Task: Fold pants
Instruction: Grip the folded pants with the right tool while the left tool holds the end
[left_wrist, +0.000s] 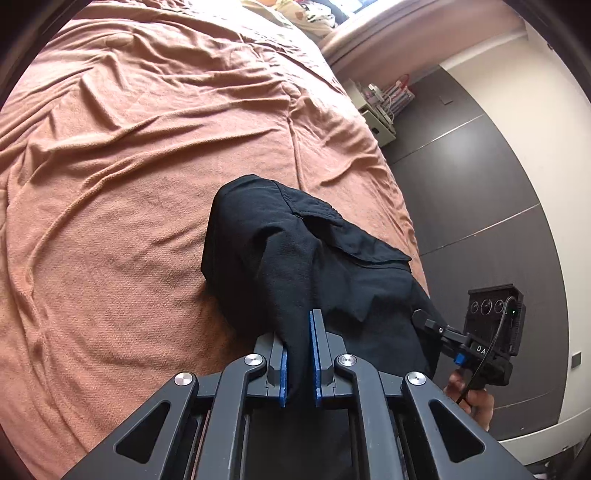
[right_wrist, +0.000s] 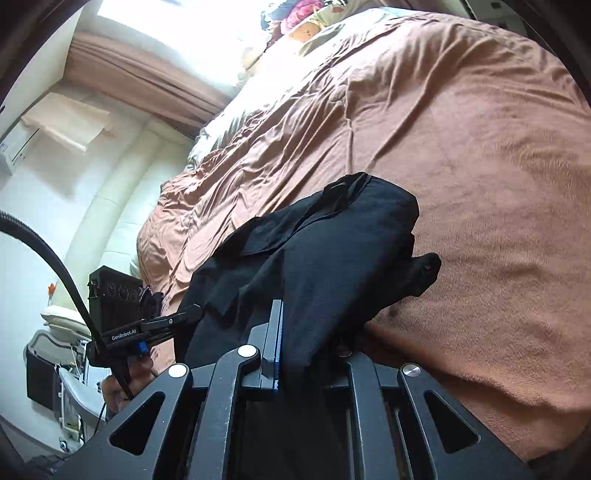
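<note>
The black pants (left_wrist: 314, 254) hang bunched over a bed with a rust-brown cover (left_wrist: 129, 184). My left gripper (left_wrist: 300, 354) is shut on a fold of the black cloth, which is squeezed between its blue pads (left_wrist: 283, 373). In the right wrist view the same pants (right_wrist: 325, 258) drape from my right gripper (right_wrist: 295, 350), shut on their cloth; the fabric hides its right finger. Each view shows the other gripper off to the side, held by a hand: the right gripper (left_wrist: 436, 325) and the left gripper (right_wrist: 177, 319), both at the pants' edge.
The brown cover (right_wrist: 461, 166) spreads wide and wrinkled beyond the pants. Pillows and bright clutter (right_wrist: 306, 26) lie at the head of the bed. Dark floor (left_wrist: 461, 184) and a white wall run along the bed's side, with a small rack (left_wrist: 384, 103) by the far corner.
</note>
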